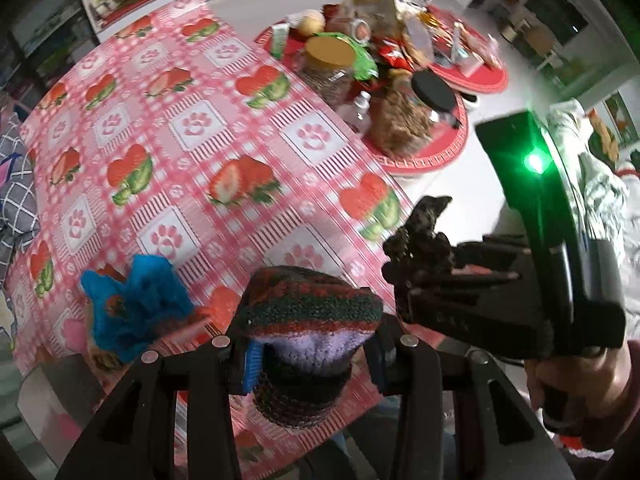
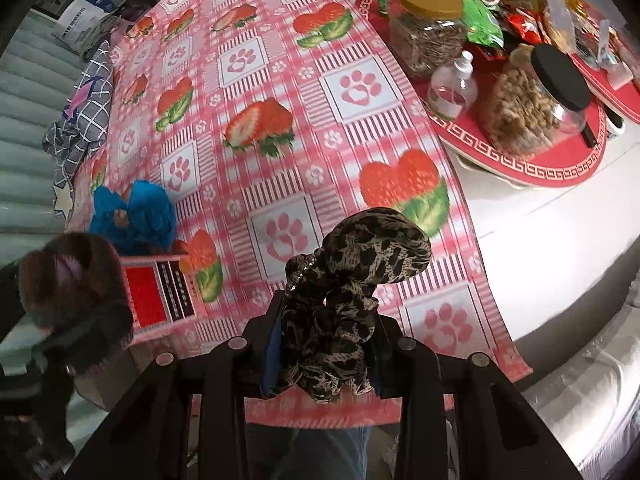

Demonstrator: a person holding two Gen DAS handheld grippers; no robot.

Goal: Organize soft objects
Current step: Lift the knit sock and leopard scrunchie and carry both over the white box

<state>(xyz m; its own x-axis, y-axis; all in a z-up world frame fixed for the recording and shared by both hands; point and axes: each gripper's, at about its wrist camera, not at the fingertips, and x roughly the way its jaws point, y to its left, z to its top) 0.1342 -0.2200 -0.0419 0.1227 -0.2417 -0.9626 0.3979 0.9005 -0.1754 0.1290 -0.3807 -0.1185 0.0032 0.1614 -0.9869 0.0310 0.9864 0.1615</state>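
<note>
My left gripper [image 1: 310, 356] is shut on a knitted striped piece [image 1: 308, 312], dark green, red and lilac, held above the near edge of the pink strawberry tablecloth [image 1: 192, 128]. My right gripper [image 2: 326, 344] is shut on a leopard-print fabric piece [image 2: 360, 264], also above the near edge; it shows in the left wrist view [image 1: 420, 240] to the right. A blue fuzzy soft object [image 1: 136, 304] lies on the cloth at the near left, also in the right wrist view [image 2: 136, 216]. The knitted piece appears at the left of the right wrist view [image 2: 72, 280].
A red and pink box [image 2: 156, 292] sits by the blue object. Red round mats [image 2: 560, 160] at the far right carry jars [image 2: 536, 100], a spray bottle [image 2: 452, 88] and snack packets. A grey checked cloth [image 2: 80, 120] lies at the table's left edge.
</note>
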